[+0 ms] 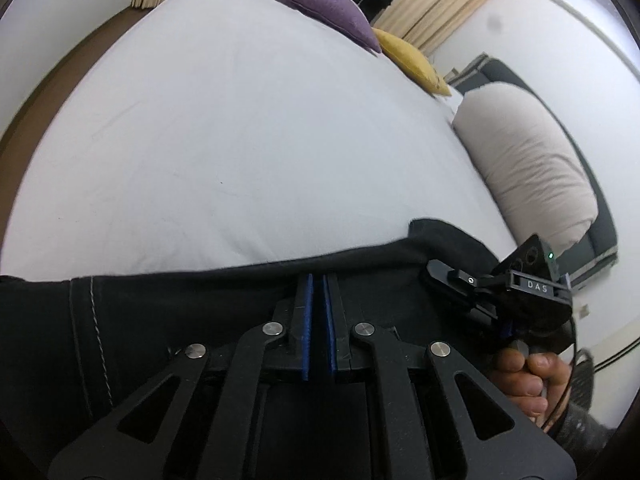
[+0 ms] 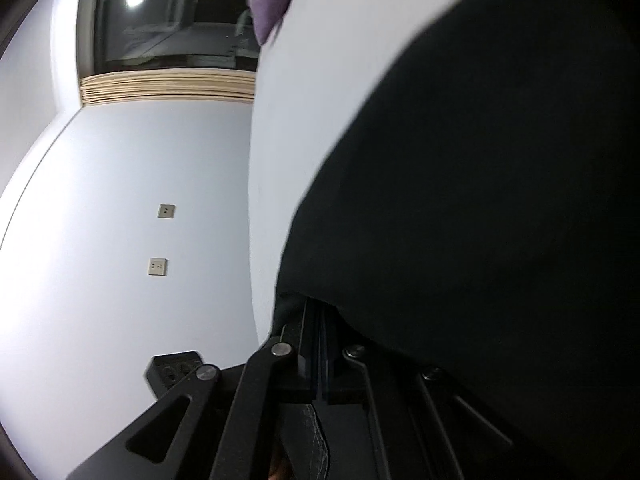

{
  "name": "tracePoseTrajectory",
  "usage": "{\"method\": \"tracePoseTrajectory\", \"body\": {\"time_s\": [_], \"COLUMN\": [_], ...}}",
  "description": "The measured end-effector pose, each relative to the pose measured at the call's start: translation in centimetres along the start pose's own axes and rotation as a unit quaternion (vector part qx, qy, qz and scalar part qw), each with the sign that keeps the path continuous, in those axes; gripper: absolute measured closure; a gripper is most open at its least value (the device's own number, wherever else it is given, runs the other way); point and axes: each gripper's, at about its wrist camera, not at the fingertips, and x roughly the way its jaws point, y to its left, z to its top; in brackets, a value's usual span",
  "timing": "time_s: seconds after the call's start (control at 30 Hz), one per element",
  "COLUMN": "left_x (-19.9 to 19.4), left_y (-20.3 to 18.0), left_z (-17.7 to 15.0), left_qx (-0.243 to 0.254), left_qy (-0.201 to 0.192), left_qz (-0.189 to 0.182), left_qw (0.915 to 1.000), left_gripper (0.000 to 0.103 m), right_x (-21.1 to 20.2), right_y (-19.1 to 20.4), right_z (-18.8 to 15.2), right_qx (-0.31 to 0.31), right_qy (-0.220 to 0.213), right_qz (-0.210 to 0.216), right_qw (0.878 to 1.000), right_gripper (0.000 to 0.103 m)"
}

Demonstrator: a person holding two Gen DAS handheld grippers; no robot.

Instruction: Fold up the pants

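Note:
The black pants [image 1: 168, 312] with white stitching lie along the near edge of the white bed [image 1: 240, 140]. My left gripper [image 1: 317, 280] is shut on the pants' upper edge, its blue pads nearly together. My right gripper [image 1: 440, 276] shows at the right in the left wrist view, held by a hand, reaching into the pants' right end. In the right wrist view my right gripper [image 2: 316, 308] is shut on the black pants [image 2: 480, 200], which drape over its fingers and fill the right side.
A purple cushion [image 1: 328, 4] and a yellow cushion [image 1: 412, 60] sit at the far edge of the bed. A beige pillow [image 1: 528, 160] lies at the right. White wall with sockets [image 2: 158, 266] and a window [image 2: 172, 20] show in the right wrist view.

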Motion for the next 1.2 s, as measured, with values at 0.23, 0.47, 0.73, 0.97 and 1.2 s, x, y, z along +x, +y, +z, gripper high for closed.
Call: {"method": "tracePoseTrajectory", "body": {"time_s": [0.23, 0.47, 0.73, 0.97, 1.2], "left_x": [-0.2, 2.5, -2.2, 5.1, 5.2], "left_y": [1.0, -1.3, -5.8, -15.0, -10.9], "left_z": [-1.1, 0.8, -0.5, -4.6, -6.7], "left_qx": [0.008, 0.008, 0.044, 0.132, 0.070], "left_qy": [-0.007, -0.001, -0.034, 0.058, 0.078], "left_qz": [0.001, 0.007, 0.059, 0.028, 0.013], "left_qw": [0.9999, 0.9999, 0.9967, 0.9891, 0.9944], "left_gripper": [0.097, 0.097, 0.097, 0.096, 0.097], "right_x": [-11.1, -28.4, -44.5, -27.4, -29.0], "right_y": [-4.1, -10.9, -10.7, -4.5, -10.1], "right_z": [2.3, 4.1, -1.5, -6.6, -6.6], "right_qx": [0.049, 0.087, 0.128, 0.064, 0.100], "right_qy": [-0.146, -0.318, -0.428, -0.247, -0.252], "right_qz": [-0.048, -0.136, -0.171, -0.055, -0.096], "right_qw": [0.987, 0.934, 0.878, 0.965, 0.958], "right_gripper": [0.103, 0.103, 0.089, 0.056, 0.103]}}
